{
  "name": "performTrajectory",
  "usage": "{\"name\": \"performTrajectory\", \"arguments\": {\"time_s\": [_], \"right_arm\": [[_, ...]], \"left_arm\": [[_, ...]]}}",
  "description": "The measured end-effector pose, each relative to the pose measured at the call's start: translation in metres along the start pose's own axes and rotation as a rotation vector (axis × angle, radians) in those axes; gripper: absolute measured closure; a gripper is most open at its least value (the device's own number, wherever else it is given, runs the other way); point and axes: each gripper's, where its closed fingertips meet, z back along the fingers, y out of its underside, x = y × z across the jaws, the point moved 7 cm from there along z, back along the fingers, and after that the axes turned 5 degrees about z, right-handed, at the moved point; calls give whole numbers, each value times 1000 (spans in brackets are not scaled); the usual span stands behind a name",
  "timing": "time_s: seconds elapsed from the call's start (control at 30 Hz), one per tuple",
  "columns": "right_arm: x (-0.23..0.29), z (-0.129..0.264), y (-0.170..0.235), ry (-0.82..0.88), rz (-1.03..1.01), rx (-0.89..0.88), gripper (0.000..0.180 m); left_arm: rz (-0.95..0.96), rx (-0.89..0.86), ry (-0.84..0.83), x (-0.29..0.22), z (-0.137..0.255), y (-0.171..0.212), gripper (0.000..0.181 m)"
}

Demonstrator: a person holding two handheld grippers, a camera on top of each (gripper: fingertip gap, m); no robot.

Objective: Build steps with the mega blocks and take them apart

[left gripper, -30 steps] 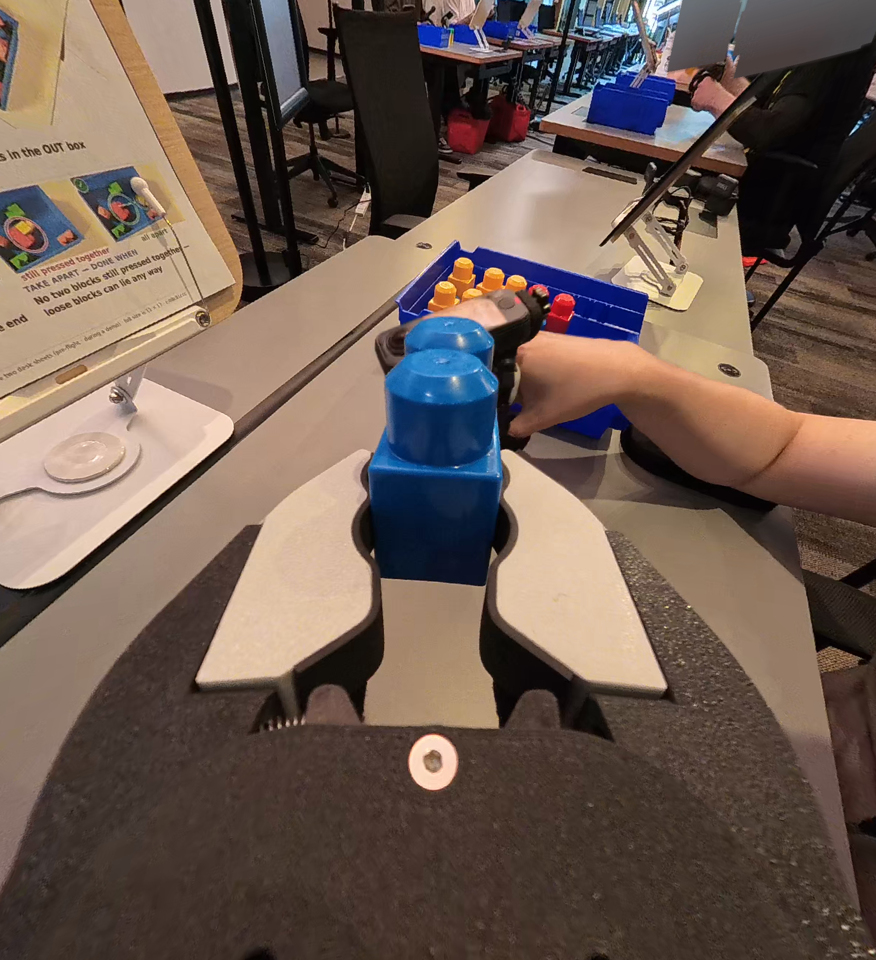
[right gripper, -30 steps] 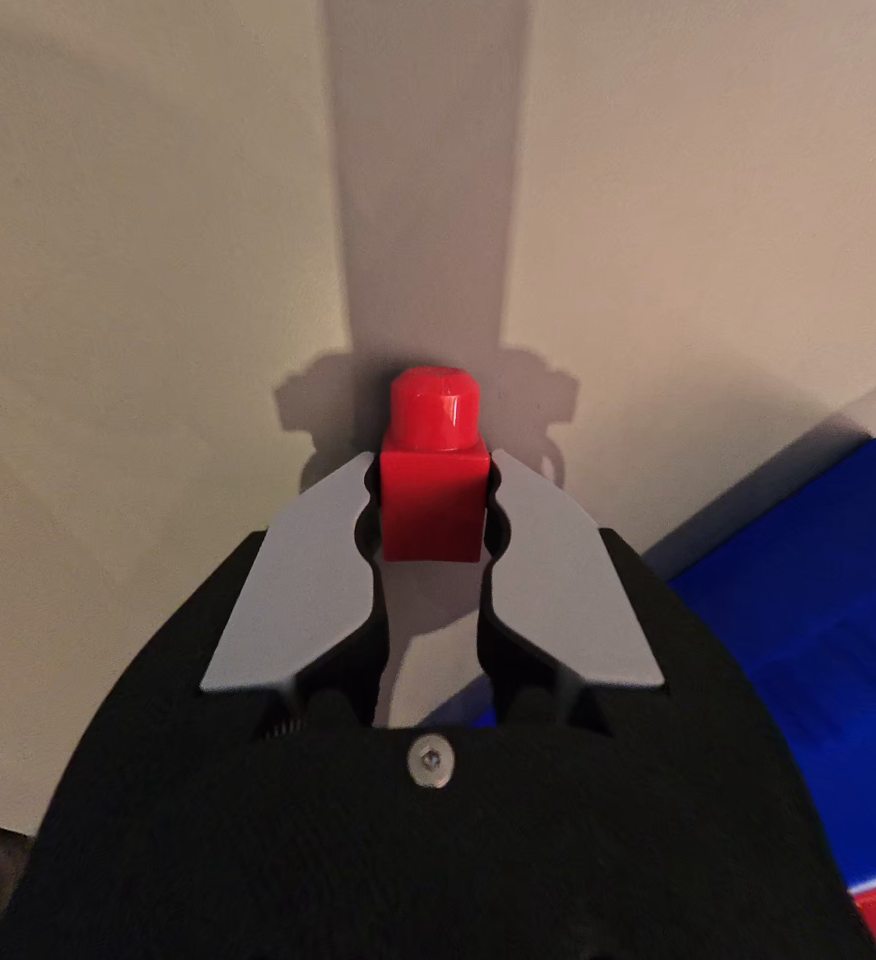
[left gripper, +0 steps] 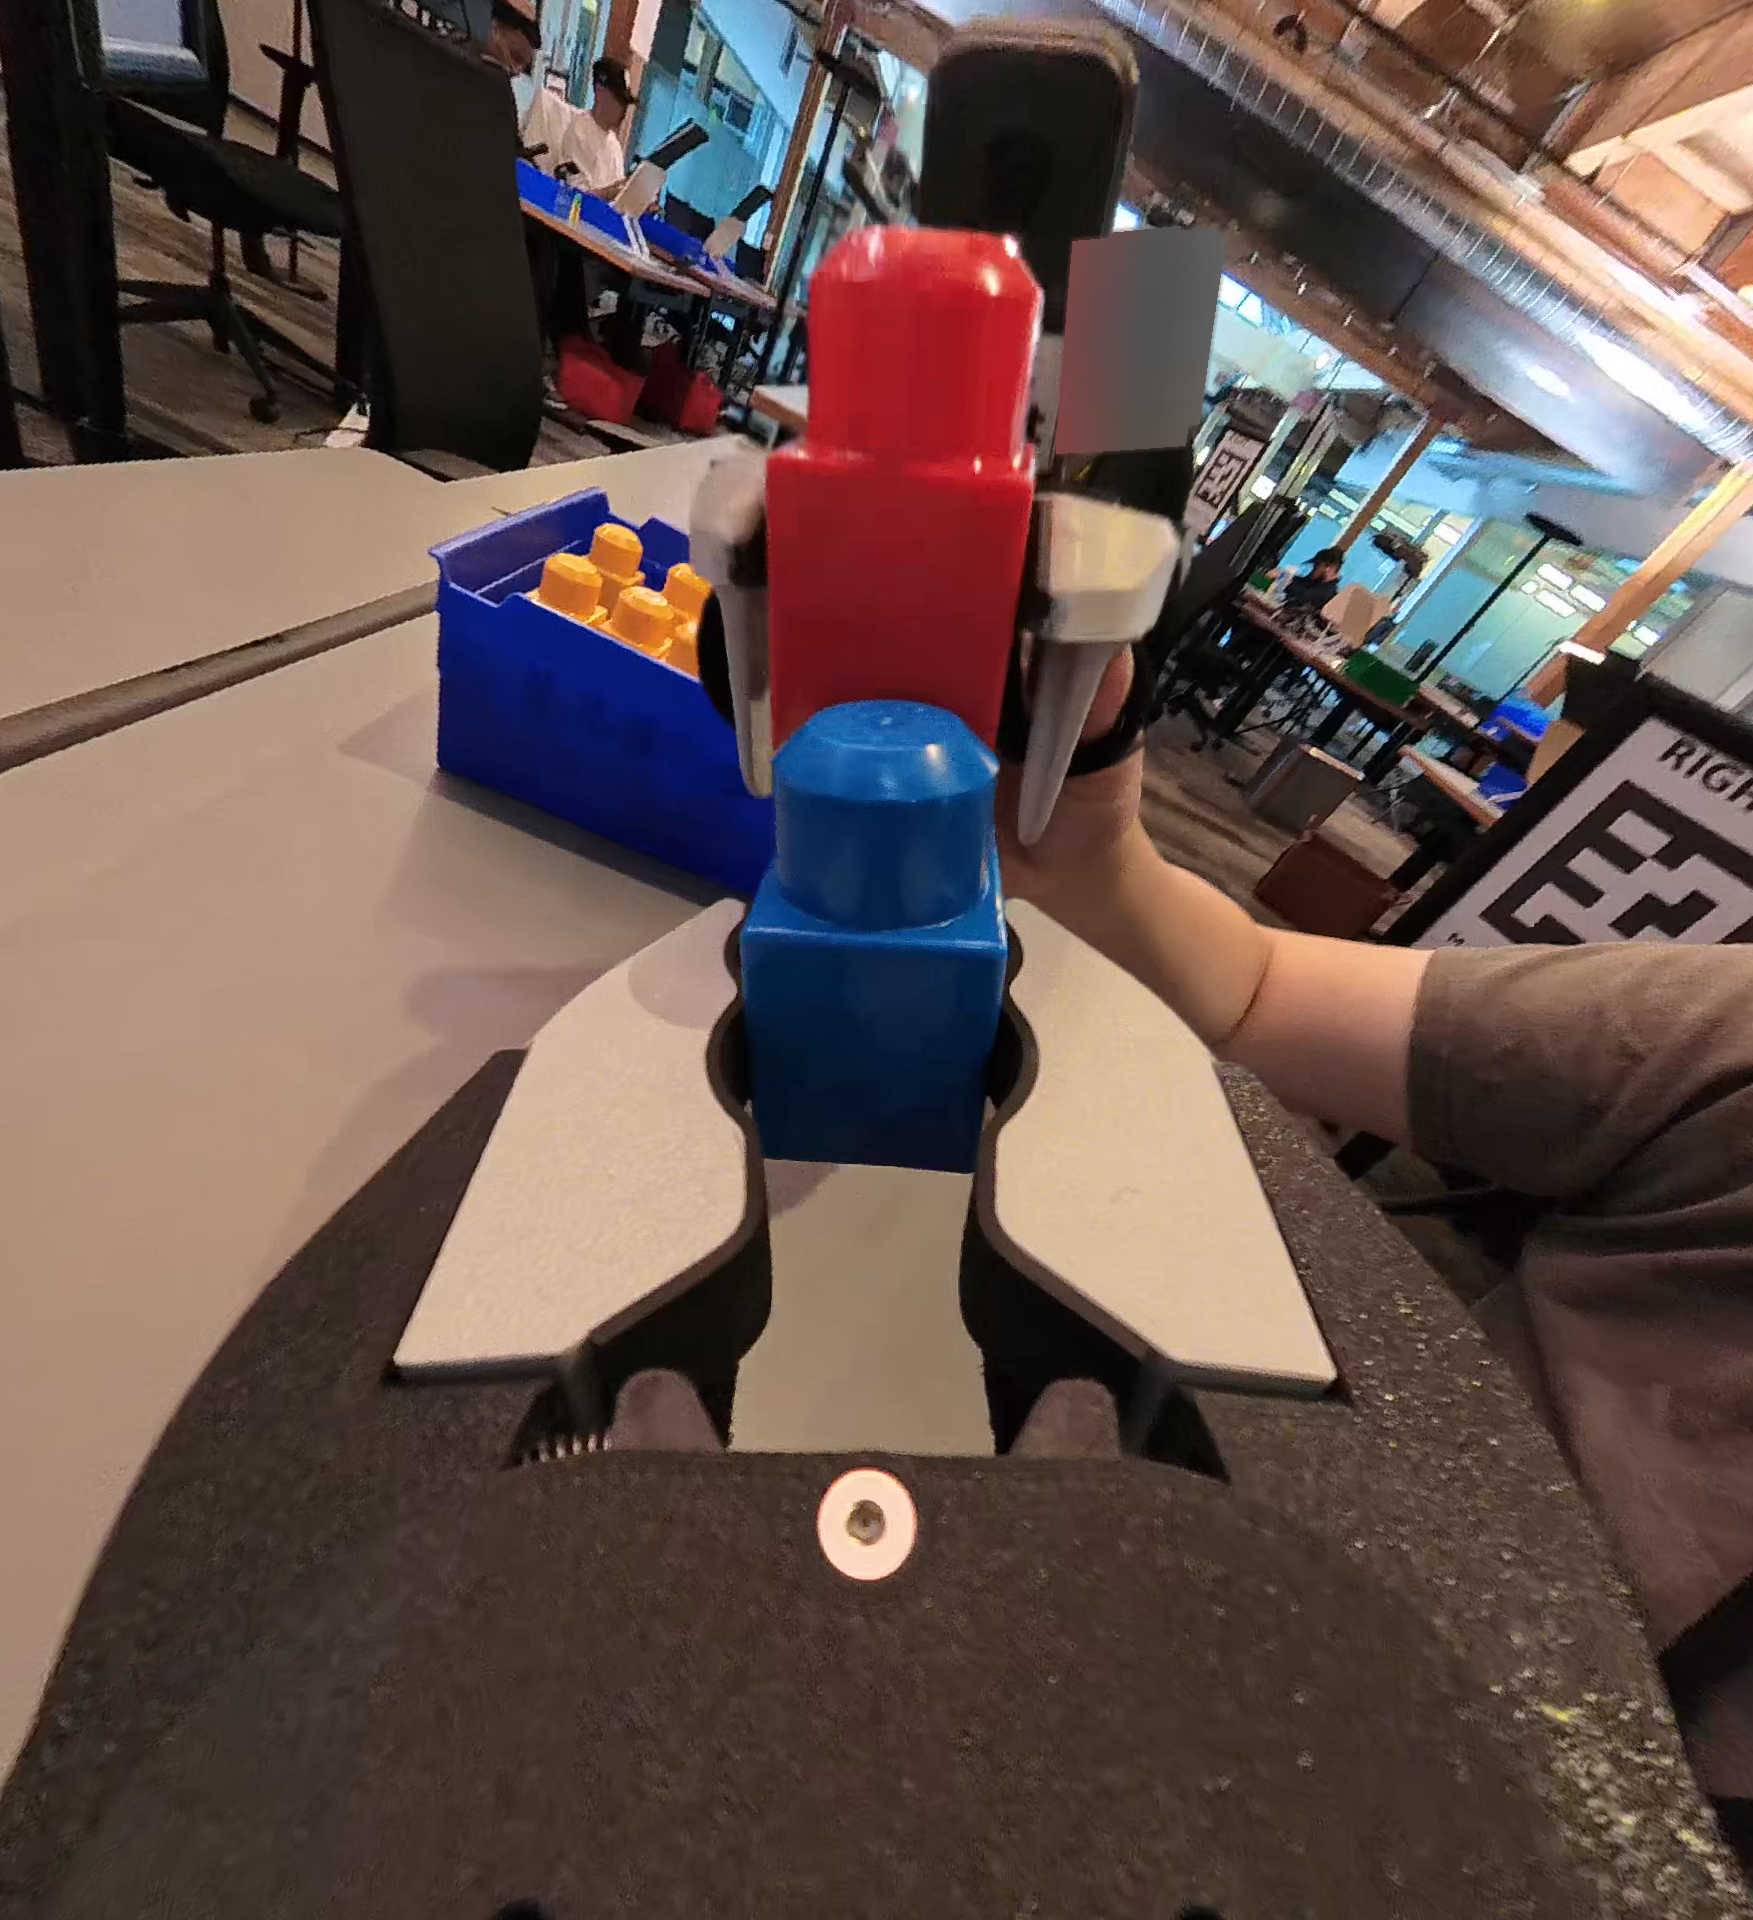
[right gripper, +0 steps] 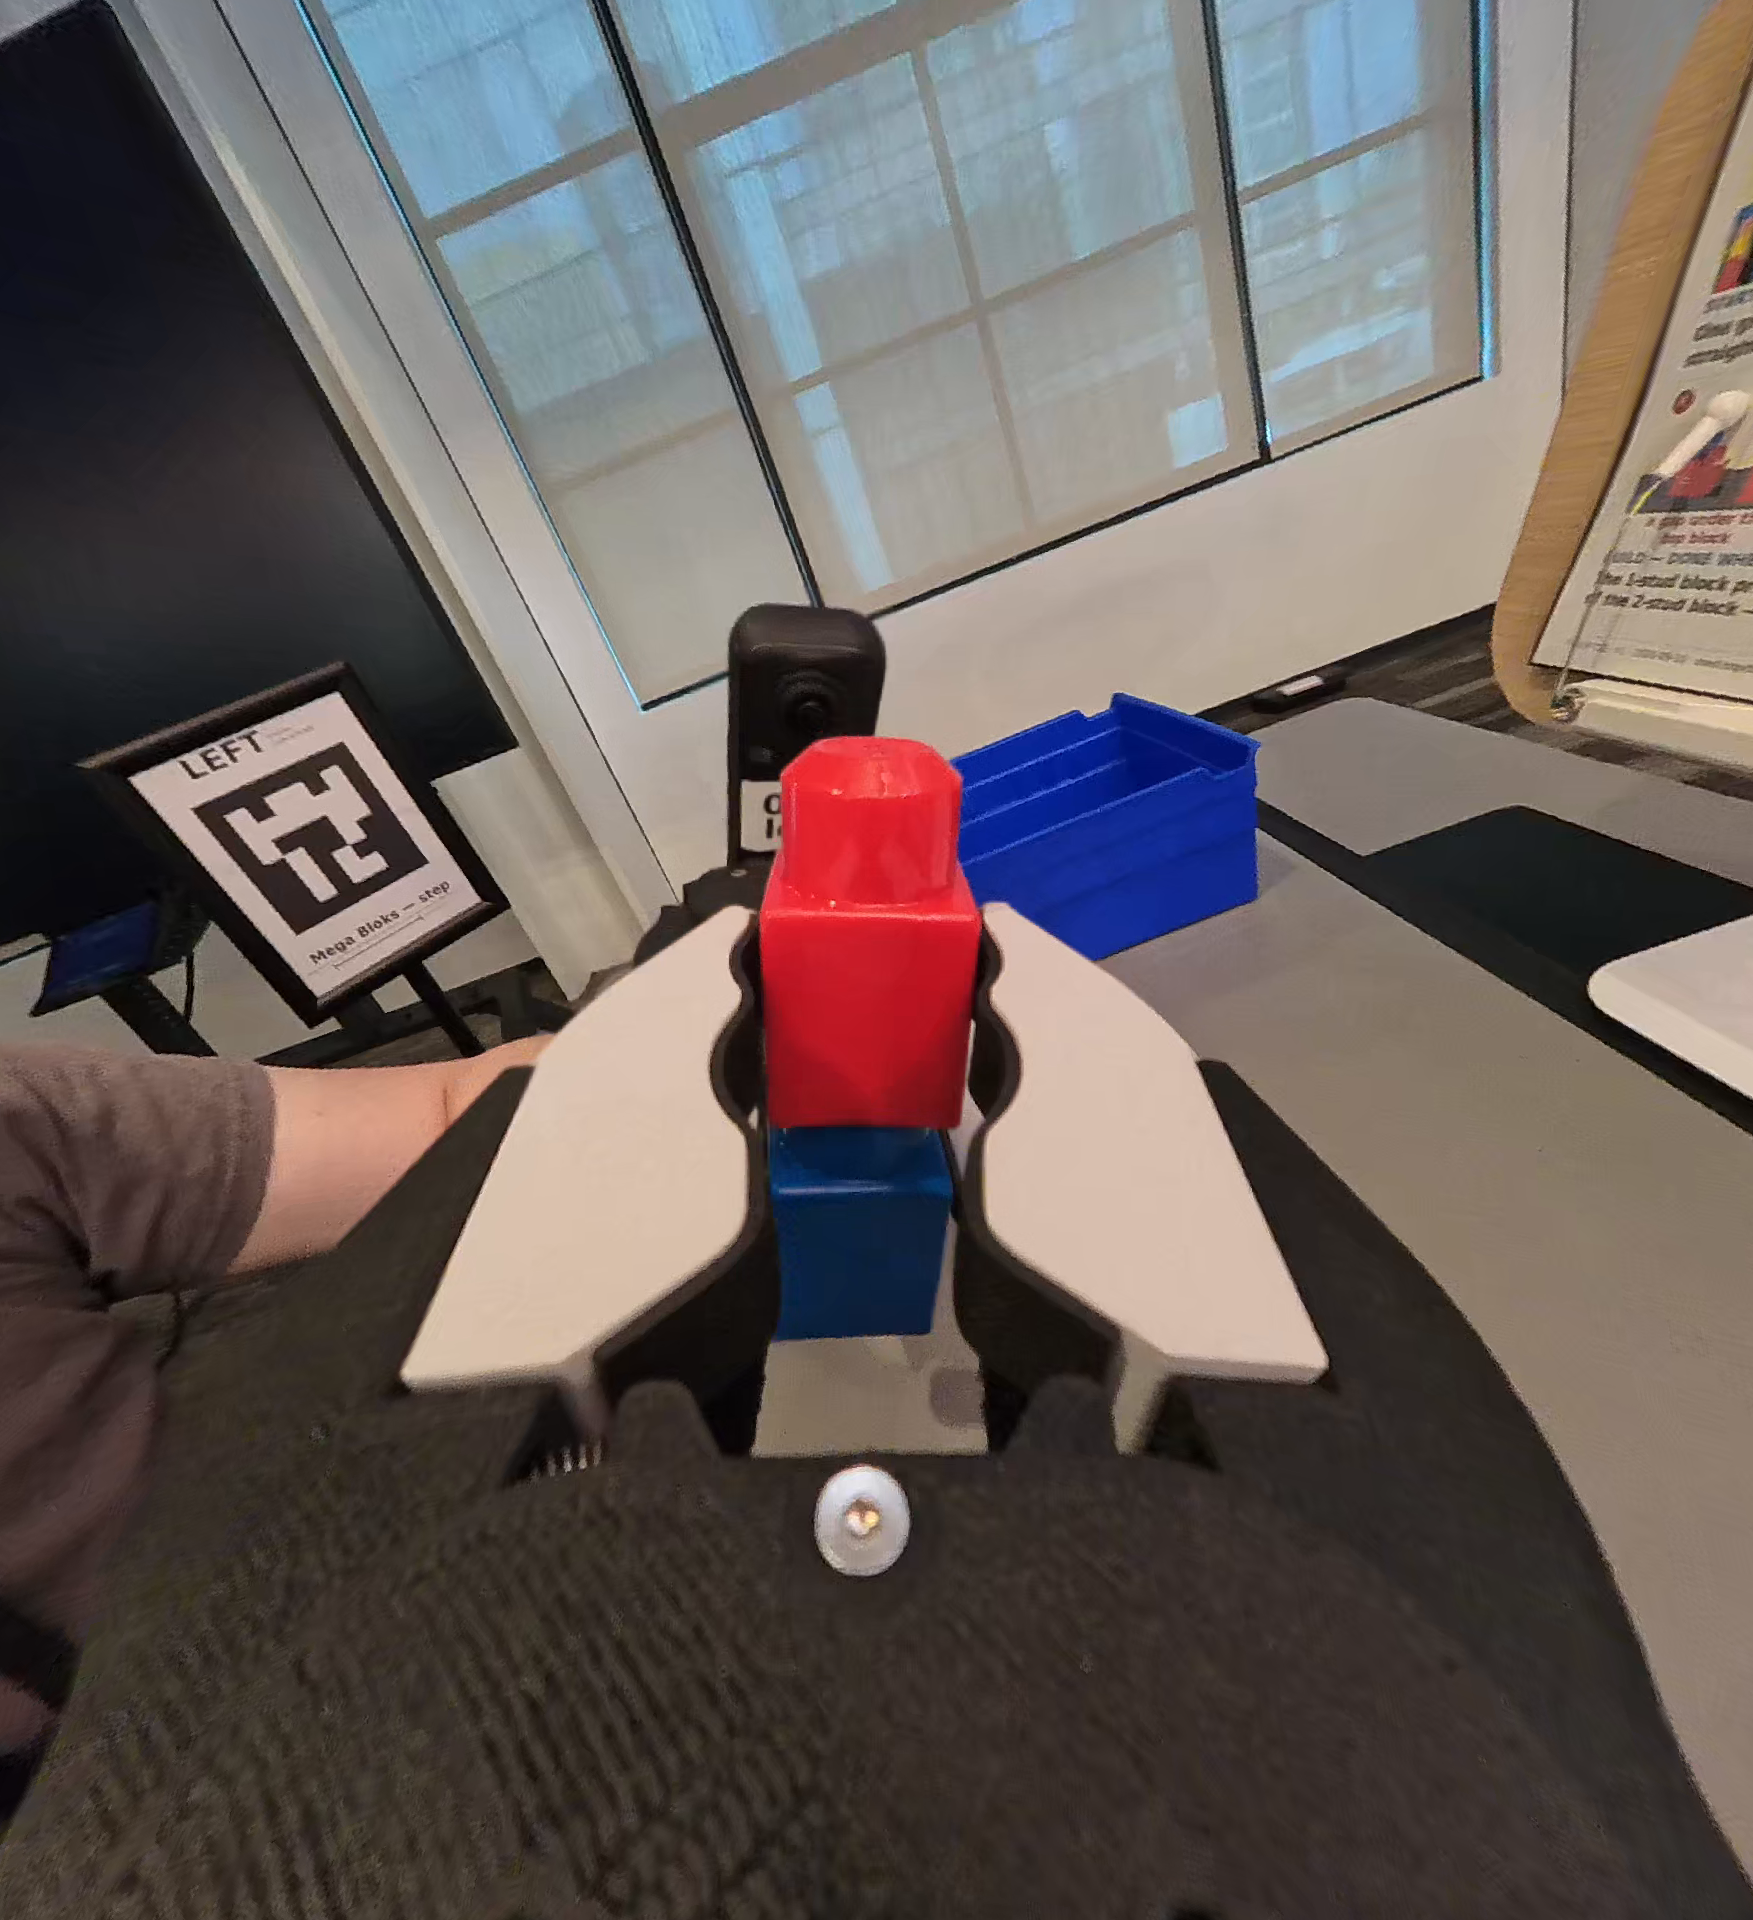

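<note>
Left wrist view: the left gripper (left gripper: 872, 1049) is closed on the blue block (left gripper: 872, 1029), which sits between the jaw tips with its studs pointing away. A second ago the right gripper (left gripper: 887, 717) was well ahead at the blue bin (left gripper: 581, 696); now it stands just beyond the jaw tips, its fingers clamped on the red block (left gripper: 903, 592) right over the blue block's far stud. The bin of orange blocks (left gripper: 623, 603) lies ahead and left of the jaws.

Right wrist view: the jaws are closed on the red block (right gripper: 867, 997). Earlier only bare table showed under it; now the blue block (right gripper: 856, 1236) sits just below, apparently touching. An empty bin (right gripper: 1111, 831) stands ahead and right.

Judging by this, the blocks are aligned for pressing together; whether the stud is seated I cannot tell.
</note>
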Motion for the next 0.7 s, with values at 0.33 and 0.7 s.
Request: {"name": "performTrajectory", "arguments": {"time_s": [0.33, 0.7], "right_arm": [[0, -5, 10, 55, -23, -105, 143], [-2, -4, 7, -10, -60, -29, 143]], "left_arm": [[109, -39, 55, 5, 4, 1, 140], [85, -39, 53, 3, 7, -4, 140]]}}
